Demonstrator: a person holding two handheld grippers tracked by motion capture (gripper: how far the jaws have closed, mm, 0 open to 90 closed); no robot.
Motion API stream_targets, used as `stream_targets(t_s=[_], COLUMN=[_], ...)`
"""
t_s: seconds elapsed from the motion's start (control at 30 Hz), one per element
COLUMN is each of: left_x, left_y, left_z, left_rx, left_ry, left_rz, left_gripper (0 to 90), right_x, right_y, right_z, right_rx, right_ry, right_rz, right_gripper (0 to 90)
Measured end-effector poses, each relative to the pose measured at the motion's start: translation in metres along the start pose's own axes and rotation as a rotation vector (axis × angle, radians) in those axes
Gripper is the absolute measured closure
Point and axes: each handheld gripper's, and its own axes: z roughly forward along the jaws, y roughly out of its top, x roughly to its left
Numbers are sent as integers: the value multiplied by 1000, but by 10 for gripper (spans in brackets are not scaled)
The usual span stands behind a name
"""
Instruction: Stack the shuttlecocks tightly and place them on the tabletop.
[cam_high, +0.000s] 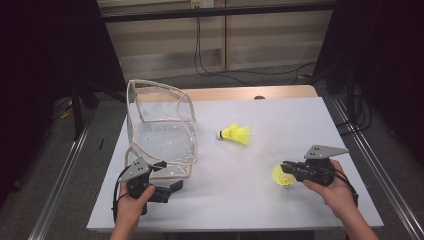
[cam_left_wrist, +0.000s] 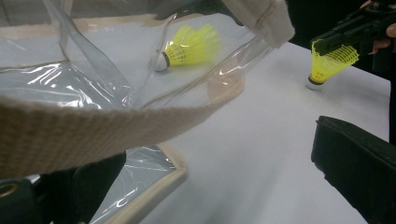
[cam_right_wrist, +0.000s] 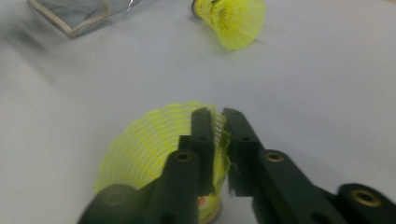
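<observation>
A clear plastic bag with beige webbing trim stands open at the table's left. My left gripper is open at its near corner, jaws wide apart around the trim. One yellow shuttlecock lies on its side mid-table, and through the plastic this lying shuttlecock is visible from the left gripper view. My right gripper is shut on the skirt rim of a second yellow shuttlecock, which stands cork-down on the table at the right.
Everything rests on a white table top with a wooden strip along its far edge. Dark curtains and metal rails flank both sides. Cables hang at the back wall.
</observation>
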Motion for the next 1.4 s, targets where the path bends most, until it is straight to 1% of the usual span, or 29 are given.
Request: stream_targets(t_s=[0.03, 0.1, 0.27, 0.37, 0.53, 0.6, 0.7, 0.87, 1.13, 1.23, 1.4], left_x=[0, 0, 0, 0, 1, 1, 1, 1, 1, 1, 1], left_y=[0, 0, 0, 0, 0, 0, 0, 0, 0, 0, 0], left_z=[0, 0, 0, -1, -1, 0, -1, 0, 0, 0, 0], left_rx=[0, 1, 0, -1, 0, 0, 1, 2, 2, 1, 4], left_ry=[0, 0, 1, 4, 1, 0, 2, 0, -1, 0, -1], left_rz=[0, 1, 0, 7, 4, 4, 3, 2, 0, 0, 3], left_gripper=[33, 33, 33, 33, 33, 33, 33, 33, 33, 33, 33], right_x=[0, 0, 4, 8, 12, 13, 15, 15, 11, 8, 3], right_y=[0, 1, 10, 16, 24, 27, 29, 29, 23, 20, 17], right_z=[0, 1, 5, 12, 25, 30, 35, 42, 46, 45, 41], right_rx=[-10, -13, -41, -56, -75, -79, -89, -85, -68, -73, -74], right_ry=[2, 18, 40, 49, 70, 76, 81, 94, 78, 76, 52], right_rz=[3, 10, 11, 15, 28, 25, 27, 33, 48, 68, 80], right_gripper=[873, 881, 890, 894, 896, 896, 896, 895, 885, 876, 824])
